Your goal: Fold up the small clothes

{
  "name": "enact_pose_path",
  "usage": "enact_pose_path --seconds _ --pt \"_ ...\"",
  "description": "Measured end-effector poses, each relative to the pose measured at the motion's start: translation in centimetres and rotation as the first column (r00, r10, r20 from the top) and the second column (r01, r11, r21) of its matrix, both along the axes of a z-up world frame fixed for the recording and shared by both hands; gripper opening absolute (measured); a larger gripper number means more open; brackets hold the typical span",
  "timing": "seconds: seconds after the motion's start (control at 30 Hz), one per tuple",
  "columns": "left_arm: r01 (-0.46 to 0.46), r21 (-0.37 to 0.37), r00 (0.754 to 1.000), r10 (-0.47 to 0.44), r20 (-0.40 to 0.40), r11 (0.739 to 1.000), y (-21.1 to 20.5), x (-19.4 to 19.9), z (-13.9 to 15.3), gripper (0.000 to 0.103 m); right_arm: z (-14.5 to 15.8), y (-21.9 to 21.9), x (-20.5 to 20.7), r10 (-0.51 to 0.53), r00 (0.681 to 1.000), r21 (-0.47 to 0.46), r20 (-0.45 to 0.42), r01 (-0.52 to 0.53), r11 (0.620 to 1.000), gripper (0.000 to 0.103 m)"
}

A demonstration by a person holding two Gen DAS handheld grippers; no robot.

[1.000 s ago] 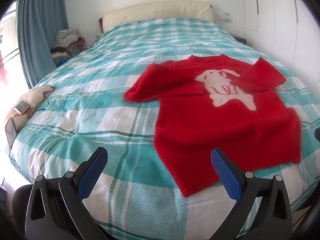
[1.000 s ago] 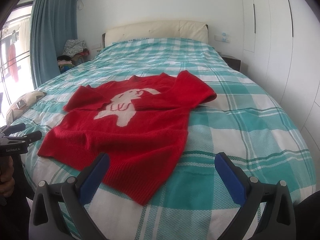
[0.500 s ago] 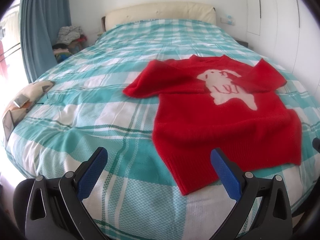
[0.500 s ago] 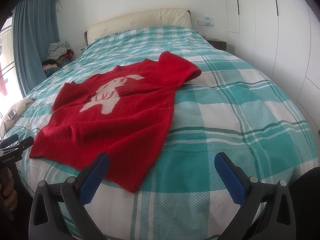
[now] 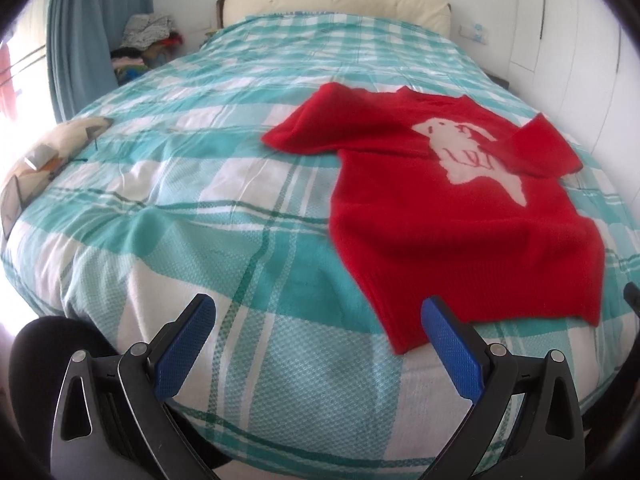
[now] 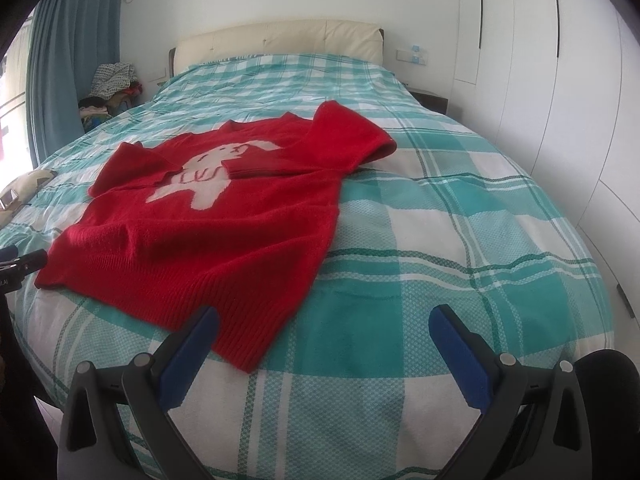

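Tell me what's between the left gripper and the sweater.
Only bare checked bedspread lies between the open left gripper and the sweater hem, in the left wrist view.

Bright daylight from the window (image 5: 12, 76) at 9 o'clock, glare blown white there, soft shadows, fisheye bending and dark corners, slight blur.

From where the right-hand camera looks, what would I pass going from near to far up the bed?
Gripper → sweater's bottom hem → white animal picture → sweater's collar → bare checked bedspread → cream headboard.
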State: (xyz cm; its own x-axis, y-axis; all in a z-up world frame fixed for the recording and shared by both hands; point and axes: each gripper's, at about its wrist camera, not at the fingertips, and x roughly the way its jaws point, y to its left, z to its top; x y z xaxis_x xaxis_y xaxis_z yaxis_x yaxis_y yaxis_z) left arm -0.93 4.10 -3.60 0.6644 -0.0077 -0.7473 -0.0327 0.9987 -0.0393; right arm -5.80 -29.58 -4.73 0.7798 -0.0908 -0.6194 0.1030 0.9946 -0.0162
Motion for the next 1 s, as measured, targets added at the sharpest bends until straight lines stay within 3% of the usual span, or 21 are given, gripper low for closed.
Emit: enact_pose_path --seconds 0.13,0.37,0.43,0.5,0.53,0.6,0.63,0.67,0.7,0.73,0.8,0.93,1.0 --pt "-0.005 -0.087 0.999 0.001 -0.040 0.996 1.1 -0.1 -0.6 0.103 0.3 -0.5 -0.7 0.010 1.000 0.034 0.014 -0.010 0.999 0.103" --pt "0.146 -0.153 0.985 -0.158 -0.065 0.977 -1.5 1.1 -0.8 0.102 -1.0 0.4 0.1 0.171 0.985 0.198 -0.037 -0.161 0.967 0.103" --pt "0.167 -0.173 0.981 -0.182 -0.070 0.971 -1.6 1.9 -0.8 0.100 -1.5 -0.2 0.8 0.200 0.979 0.295 -0.041 -0.179 0.939 0.103" --pt "0.194 -0.208 0.972 -0.216 -0.091 0.959 -1.6 2.8 -1.0 0.089 -2.3 -1.1 2.1 0.244 0.969 0.416 -0.034 -0.208 0.885 0.103" --pt "0.207 -0.215 0.967 -0.233 -0.103 0.954 -1.8 3.1 -1.2 0.078 -2.9 -1.5 2.9 0.270 0.962 0.475 -0.042 -0.219 0.853 0.101" --pt "0.226 -0.212 0.961 -0.253 -0.111 0.951 -2.1 3.3 -1.3 0.066 -4.3 -2.0 4.5 0.324 0.943 0.586 -0.072 -0.223 0.779 0.089" --pt "0.233 -0.221 0.958 -0.262 -0.114 0.947 -2.1 3.3 -1.3 0.051 -4.9 -2.2 5.0 0.343 0.936 0.627 -0.081 -0.220 0.748 0.074" --pt "0.239 -0.235 0.954 -0.273 -0.121 0.942 -2.1 3.2 -1.3 0.016 -5.3 -2.3 5.3 0.367 0.927 0.662 -0.075 -0.229 0.713 0.056" --pt "0.252 -0.250 0.947 -0.291 -0.136 0.935 -1.9 3.3 -1.5 0.004 -5.7 -2.3 5.6 0.401 0.913 0.688 -0.079 -0.241 0.684 0.042" --pt "0.255 -0.258 0.943 -0.298 -0.147 0.932 -1.7 3.2 -1.4 0.003 -6.0 -2.2 5.8 0.417 0.902 0.691 -0.108 -0.233 0.684 0.002" --pt "0.251 -0.256 0.944 -0.295 -0.151 0.934 -0.5 2.4 -0.7 0.003 -5.2 -2.4 5.1 0.424 0.897 0.667 -0.123 -0.242 0.705 0.004" --pt "0.252 -0.231 0.941 -0.294 -0.168 0.940 1.4 0.7 1.4 0.002 -1.7 -4.4 2.3 0.402 0.898 0.577 -0.178 -0.236 0.782 0.004" --pt "0.253 -0.218 0.932 -0.298 -0.205 0.942 0.9 0.5 1.1 0.002 -1.1 -5.1 1.7 0.378 0.900 0.546 -0.216 -0.210 0.811 0.004"
